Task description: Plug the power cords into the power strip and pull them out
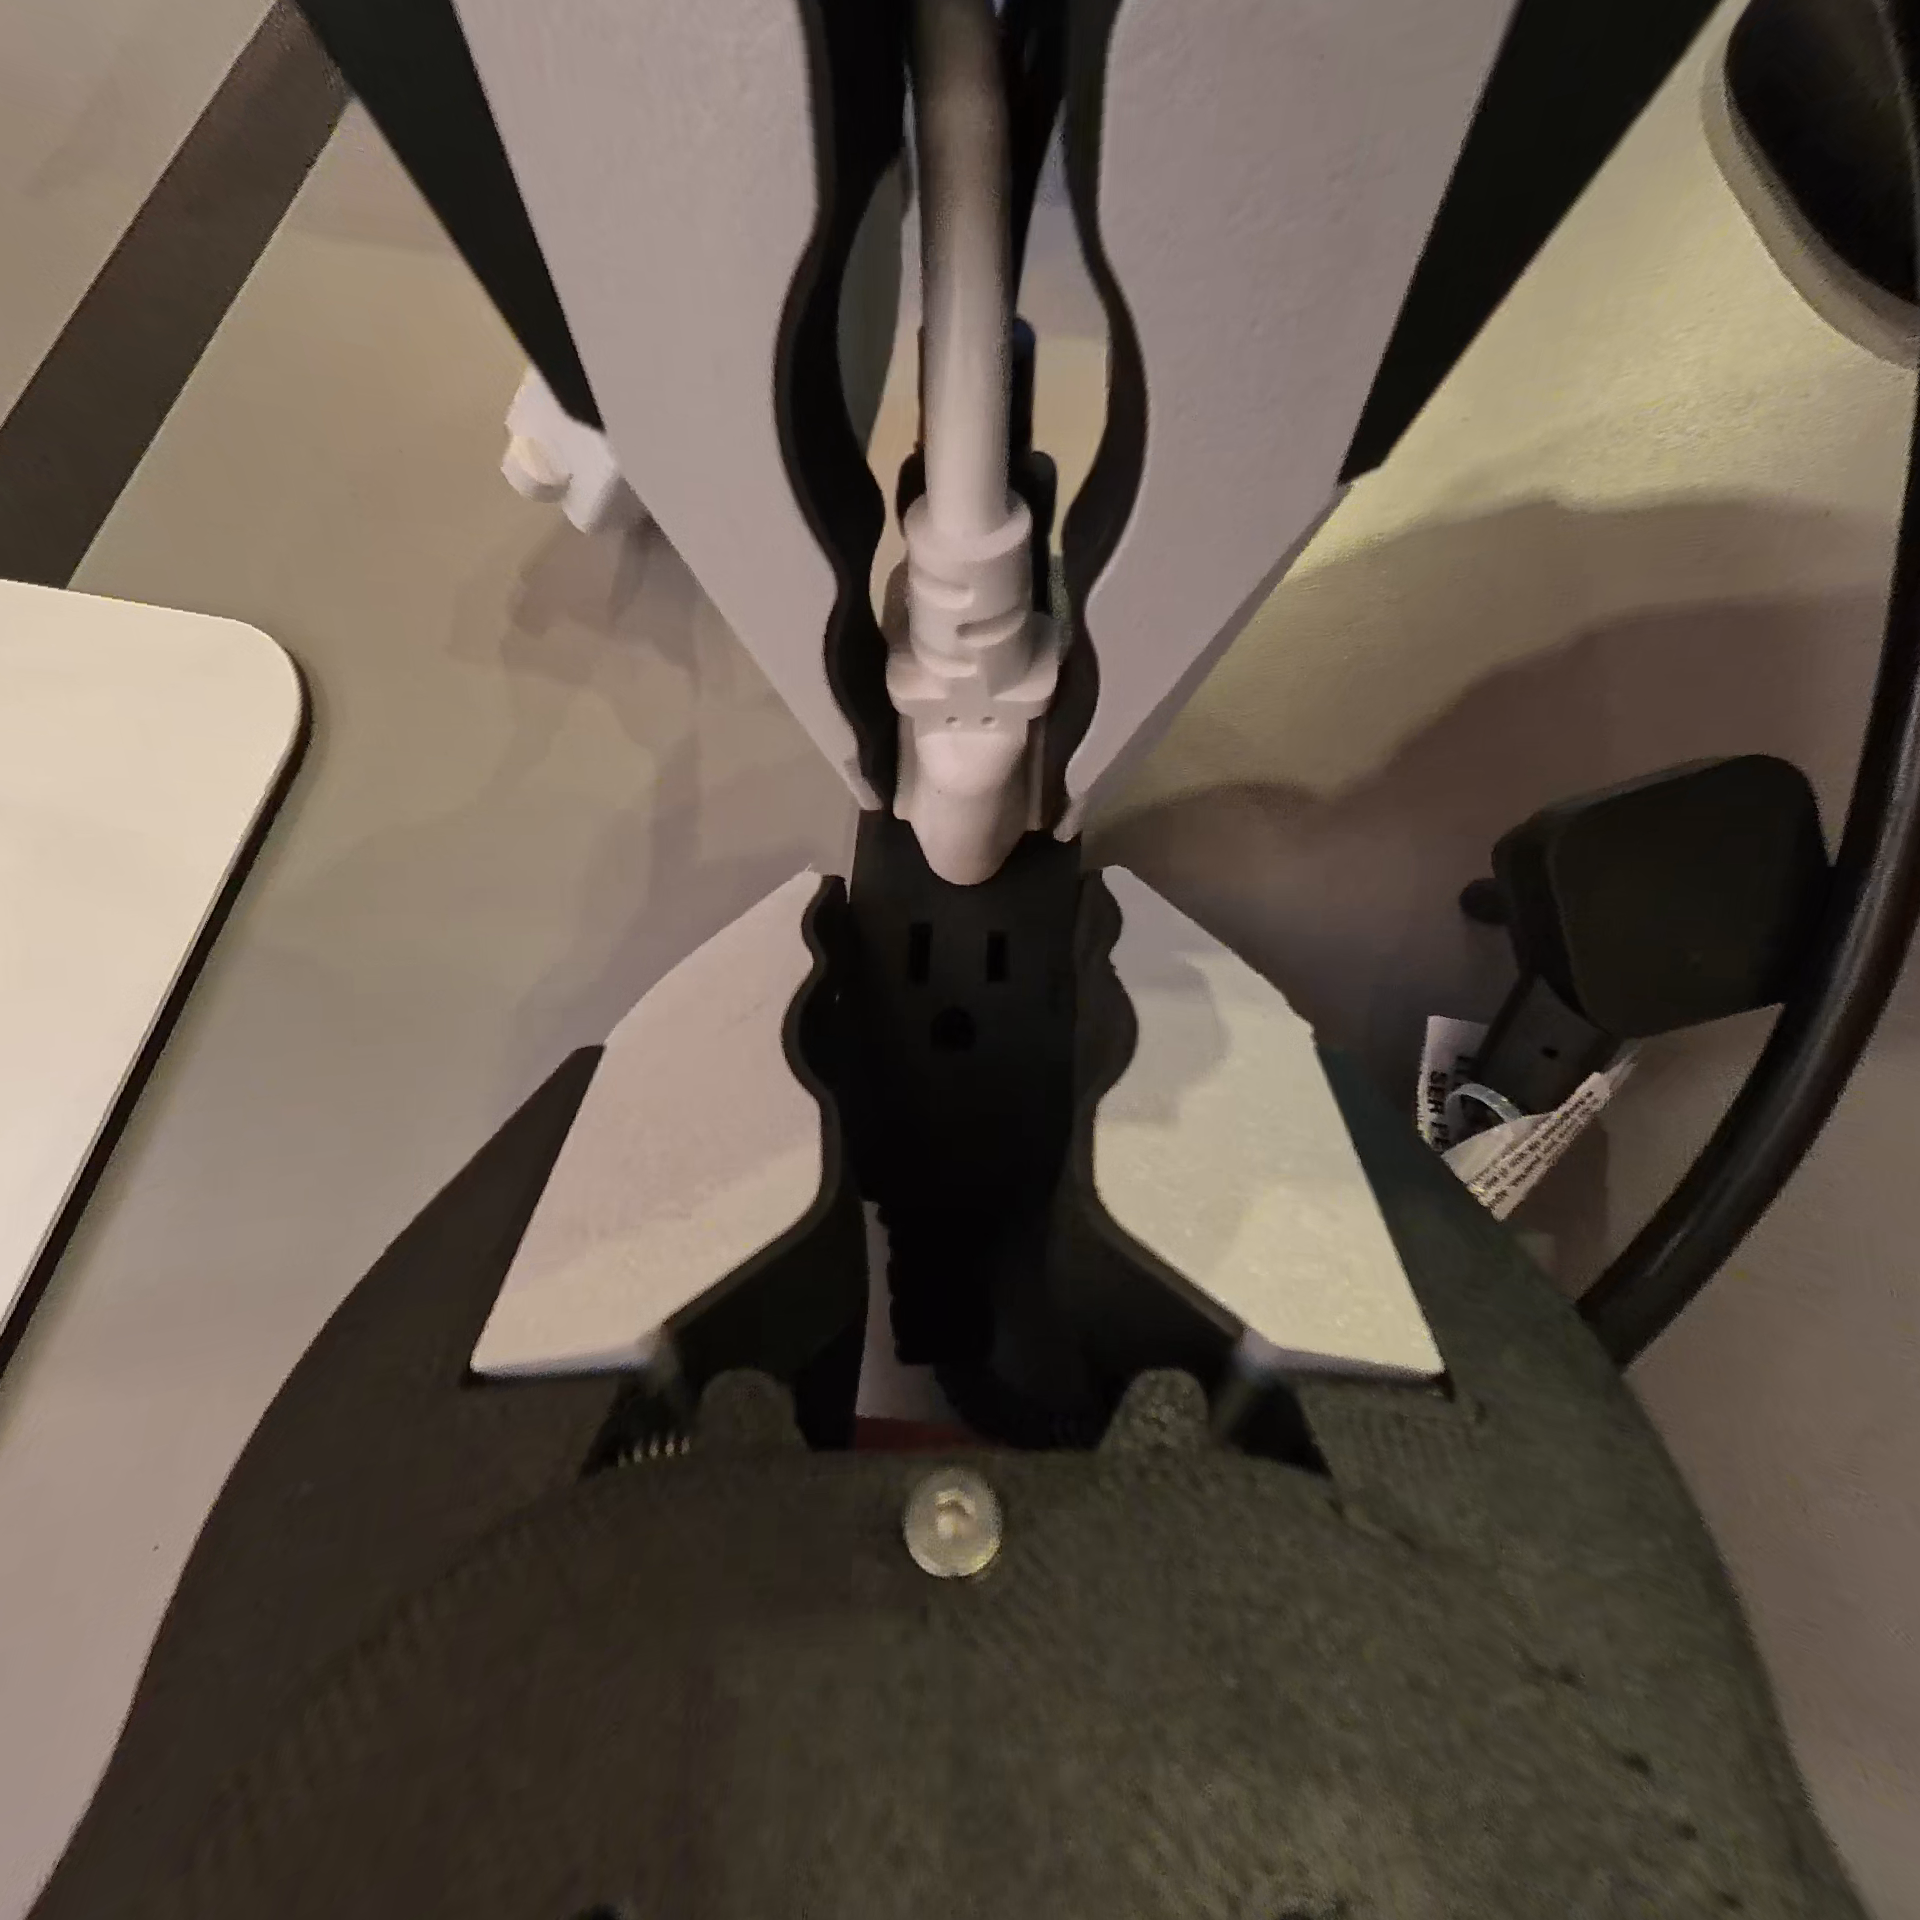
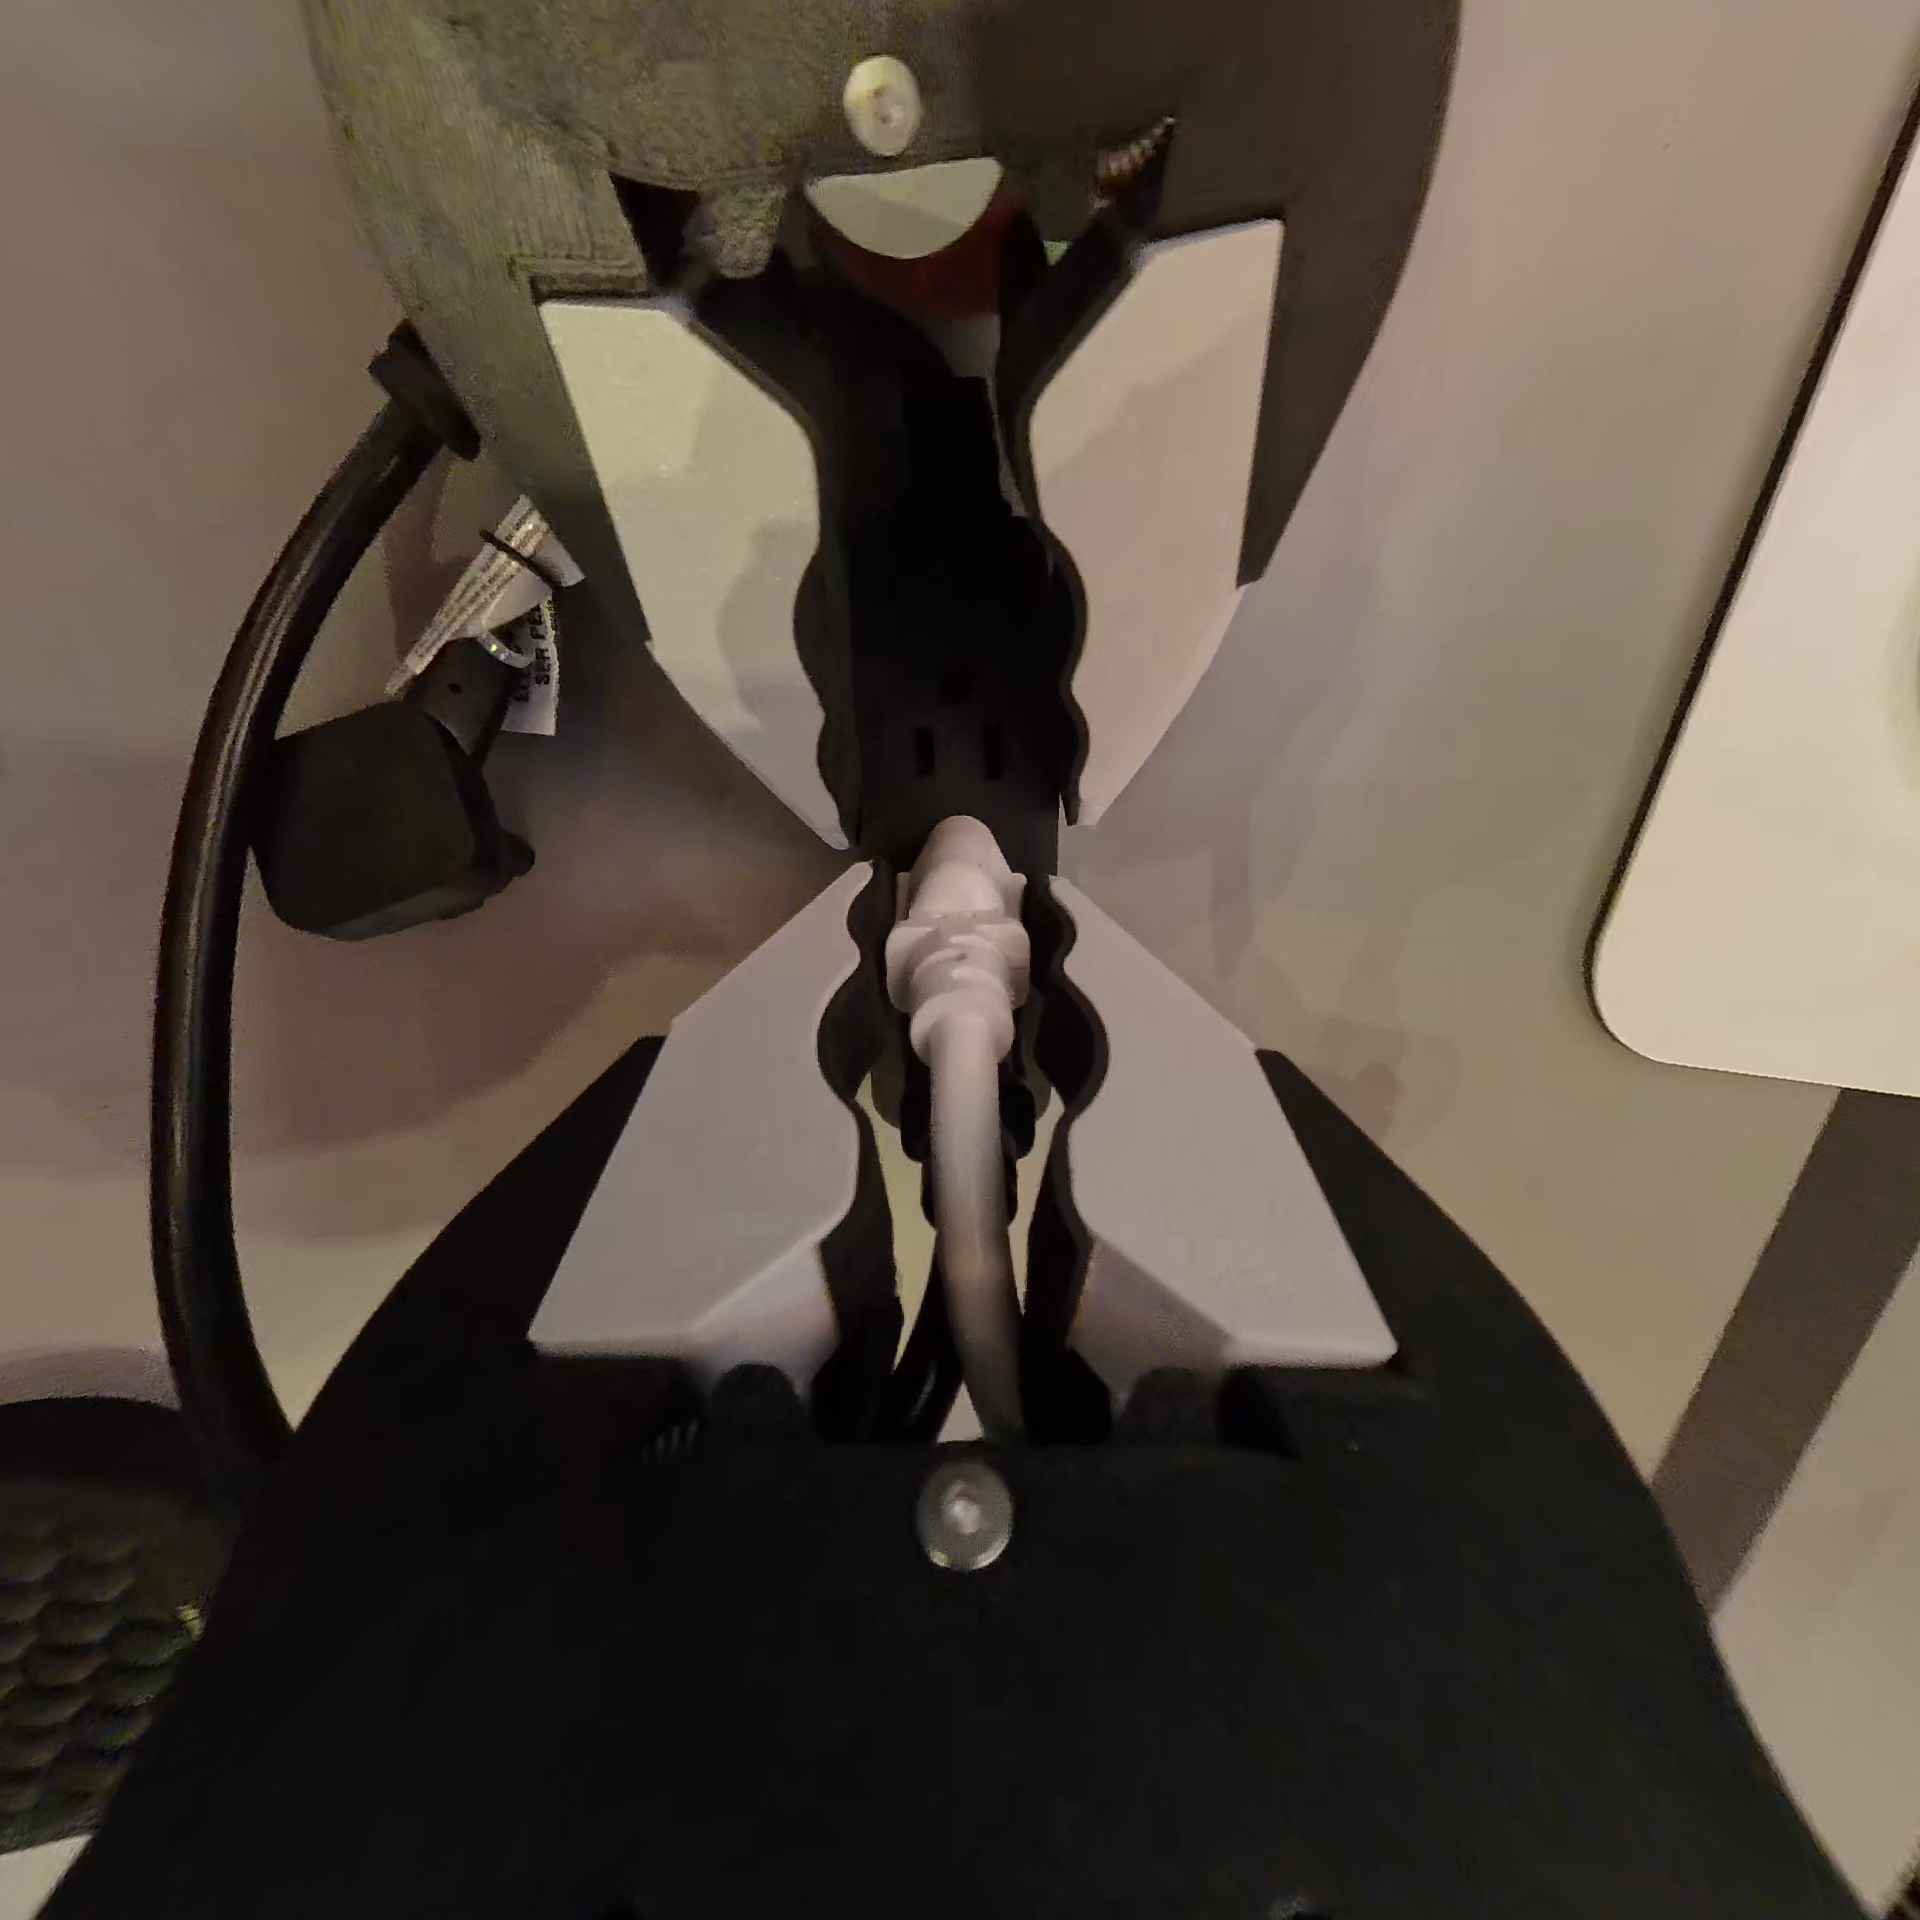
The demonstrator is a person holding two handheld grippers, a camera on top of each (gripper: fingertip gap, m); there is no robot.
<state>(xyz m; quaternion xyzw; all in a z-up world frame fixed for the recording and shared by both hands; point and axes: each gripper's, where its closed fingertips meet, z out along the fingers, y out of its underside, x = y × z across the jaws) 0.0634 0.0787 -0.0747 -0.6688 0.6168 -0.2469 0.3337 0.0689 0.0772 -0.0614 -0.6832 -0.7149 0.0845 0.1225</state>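
The left gripper [image 1: 956, 914] is seen closed tight on the black power strip [image 1: 954, 997], whose face with one free three-hole socket lies between the wavy black pads. The right gripper [image 2: 961, 883], facing it tip to tip, is closed on the white plug [image 2: 956, 935], a ribbed moulded body whose nose is pressed against the strip just beyond the free socket; whether the prongs are fully seated cannot be told. A white cord [image 2: 971, 1195] is led back from the plug between the right gripper's fingers. Beside the strip, a flat black plug [image 1: 1652, 894] with a white paper tag [image 1: 1527, 1132] is laid on the pale table [image 1: 416, 727], and a thick black cable [image 2: 208, 935] is curved around it. A white rounded board [image 1: 114, 862] is seen at the other side
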